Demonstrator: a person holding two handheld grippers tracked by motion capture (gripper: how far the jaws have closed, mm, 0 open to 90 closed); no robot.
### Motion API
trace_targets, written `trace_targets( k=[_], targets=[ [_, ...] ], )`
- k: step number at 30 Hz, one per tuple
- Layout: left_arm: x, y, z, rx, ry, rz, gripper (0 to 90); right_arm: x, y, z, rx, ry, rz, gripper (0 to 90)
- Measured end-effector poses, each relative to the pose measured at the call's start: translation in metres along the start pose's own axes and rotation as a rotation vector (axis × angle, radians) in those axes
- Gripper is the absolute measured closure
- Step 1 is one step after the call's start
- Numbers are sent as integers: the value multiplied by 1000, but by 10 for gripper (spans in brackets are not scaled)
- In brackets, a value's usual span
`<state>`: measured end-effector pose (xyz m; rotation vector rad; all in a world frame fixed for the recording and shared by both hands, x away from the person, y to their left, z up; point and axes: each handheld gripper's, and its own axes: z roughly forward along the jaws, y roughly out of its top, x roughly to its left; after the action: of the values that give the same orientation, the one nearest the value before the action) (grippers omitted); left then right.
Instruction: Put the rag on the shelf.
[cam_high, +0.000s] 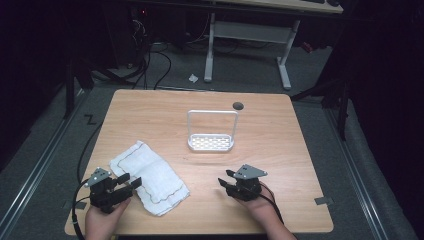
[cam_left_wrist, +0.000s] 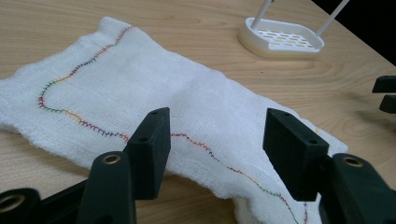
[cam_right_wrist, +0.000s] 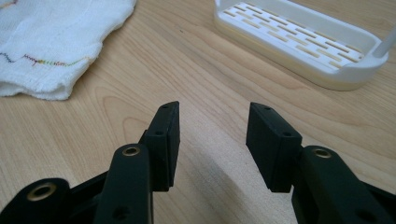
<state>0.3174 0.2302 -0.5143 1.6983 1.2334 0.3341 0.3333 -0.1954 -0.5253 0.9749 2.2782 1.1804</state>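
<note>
White cloth lies flat on the wooden table, front-left part, folded into a rough rectangle. The left gripper sits at its near-left edge, jaws spread wide over the cloth — nothing pinched between them. In the high view the gripper covers that edge of the cloth, so contact there is hard to judge; the left gripper view puts the cloth behind and between the jaws, pads clear of the fabric. That view also shows multicoloured stitching winding across the cloth, which reads as a thin dark line from above.

Right gripper is well apart from the cloth, over bare wood at front-right, jaws released and holding nothing. White slotted rack stands mid-table, its tall wire hoop whole in the high view — both gripper views cut the hoop off. Right gripper view catches just a corner of the cloth.
</note>
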Motion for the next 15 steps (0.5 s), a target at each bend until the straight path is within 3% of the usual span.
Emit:
trace_targets(
  k=[4,10,12,13,14,15],
  targets=[
    [1,1,3,-4,6,8,430,3,-3,0,16,2,-5,555],
    [0,-1,8,50,45,61,653,15,0,6,13,19,-32,575],
    [0,-3,15,108,88,80,732,22,2,11,17,36,-43,599],
    [0,-3,15,108,88,80,753,22,2,11,17,36,-43,599],
    [2,-6,24,173,126,99,759,29,7,16,24,67,-36,732],
    [2,-7,26,176,124,99,761,32,10,19,40,89,-30,793]
  ],
)
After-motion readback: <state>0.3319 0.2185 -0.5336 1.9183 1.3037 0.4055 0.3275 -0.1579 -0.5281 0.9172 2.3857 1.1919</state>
